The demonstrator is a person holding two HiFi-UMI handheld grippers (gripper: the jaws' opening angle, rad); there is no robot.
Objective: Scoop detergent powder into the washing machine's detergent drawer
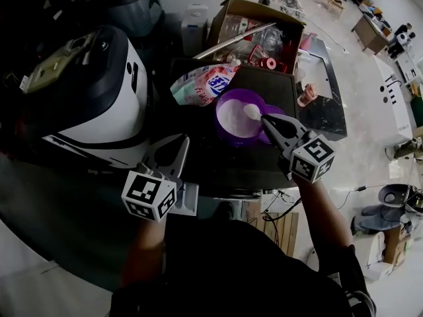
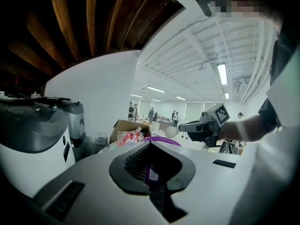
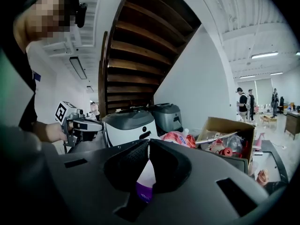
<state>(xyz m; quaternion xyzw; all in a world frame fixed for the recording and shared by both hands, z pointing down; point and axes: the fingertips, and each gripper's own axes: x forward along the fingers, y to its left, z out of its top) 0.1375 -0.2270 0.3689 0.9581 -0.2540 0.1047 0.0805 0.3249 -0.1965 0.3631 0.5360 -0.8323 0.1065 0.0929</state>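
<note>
Detergent powder (image 1: 232, 117): in purple tub (image 1: 220, 134) on dark surface (image 1: 218, 170), mid head view. To the L, white appliance (image 1: 99, 91) w/ dark top, prob. the washer. Drawer not made out in any view.

Right gripper (image 1: 266, 119): clamped on handle of scoop (image 1: 252, 111). Scoop bowl heaped w/ white powder, above tub at its R side.

Left gripper (image 1: 173, 149): low, L of tub and apart from it. Jaws together, nothing of the task in them. Small purple bit deep betw. jaws, not identifiable.

Step in hand (judgement): carry loaded scoop from tub to drawer.

To do it well:
- Hold scoop bowl level. Heap rounded above rim, so any wrist roll = spill.
- Lift clear of tub rim first, then move sideways, slow, no jerks.
- Find drawer before moving off. No hovering w/ full load.
- Path toward appliance prob. crosses over left gripper: shift it aside, or use it to steady tub.
- Tip only w/ scoop low over the compartment.
- Thin handle may pivot in jaws: clamp firm, watch for droop.
- Steer clear of detergent bag (image 1: 201, 83) and cardboard box (image 1: 228, 8) behind tub.
</note>
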